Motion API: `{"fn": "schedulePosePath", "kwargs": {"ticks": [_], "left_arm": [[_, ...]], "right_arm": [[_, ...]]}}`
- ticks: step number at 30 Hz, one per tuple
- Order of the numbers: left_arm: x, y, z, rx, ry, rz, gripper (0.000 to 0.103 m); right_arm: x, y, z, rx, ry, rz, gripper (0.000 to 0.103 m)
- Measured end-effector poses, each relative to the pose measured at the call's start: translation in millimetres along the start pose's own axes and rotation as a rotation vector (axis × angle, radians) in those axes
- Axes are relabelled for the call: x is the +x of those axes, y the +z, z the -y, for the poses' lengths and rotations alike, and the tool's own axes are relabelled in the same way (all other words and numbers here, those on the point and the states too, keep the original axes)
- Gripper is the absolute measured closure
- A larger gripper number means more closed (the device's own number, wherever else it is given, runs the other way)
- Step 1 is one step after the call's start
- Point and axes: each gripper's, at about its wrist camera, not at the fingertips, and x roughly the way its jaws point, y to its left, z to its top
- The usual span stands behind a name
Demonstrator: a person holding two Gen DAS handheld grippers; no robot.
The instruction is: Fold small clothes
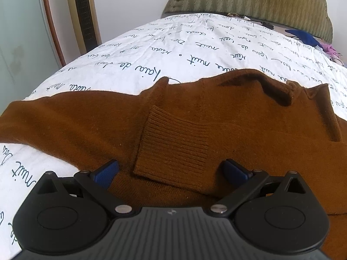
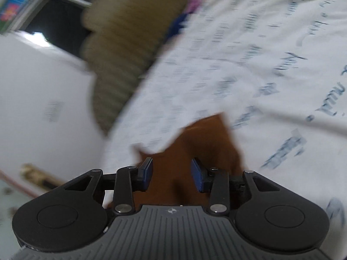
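A brown knit sweater (image 1: 227, 112) lies spread on a white bedspread (image 1: 173, 43) printed with dark handwriting. One sleeve is folded over the body, and its ribbed cuff (image 1: 173, 149) lies between the blue pads of my left gripper (image 1: 171, 169), which is wide open just above it and pressing on nothing. The right wrist view is blurred by motion. In it my right gripper (image 2: 172, 170) stands over a corner of the brown sweater (image 2: 206, 138), its jaws apart with a clear gap. The brown cloth shows behind that gap, and the pads do not visibly press on it.
An olive padded headboard (image 1: 249, 0) stands at the far end of the bed. Blue cloth (image 1: 303, 36) and pink cloth (image 1: 330, 51) lie near it at the right. A wooden frame (image 1: 52, 21) runs along the left wall. The bed's edge (image 2: 121, 117) drops off to the left.
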Motion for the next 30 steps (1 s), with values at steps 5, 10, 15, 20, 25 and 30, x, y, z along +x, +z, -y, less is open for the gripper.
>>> {"fn": "schedulePosePath", "kwargs": {"ticks": [5,10,15,20,25,30], "left_arm": [[-0.8,1.8,-3.4,0.004,-0.02,-0.013,0.0],[-5.1,2.4,-8.7,0.011,-0.042,-0.026,0.0],[-6.6,0.9,-14.8,0.024,-0.071,-0.027,0.0],[-5.5,1.2,-14.5,0.046,-0.079,-0.021,0.0],[-4.8,4.4,-16.2,0.052,-0.091,-0.027,0.0],[-19.5,4.8,-34.1,0.045,-0.139,-0.026,0.0]], "right_arm": [[3.3,6.1,23.2,0.107,-0.009,0.005,0.079],[14.7,-16.6,-59.2,-0.111,0.166,-0.098,0.072],[99.2,-60.4,-115.7,-0.149,0.2,-0.362,0.072],[156.9,-88.5,-133.5,-0.153,0.146,-0.379,0.072],[217.2,-72.9,-158.9,-0.196,0.099,-0.305,0.072],[254.0,-51.5,-191.2,-0.262,0.043,-0.267,0.072]]}}
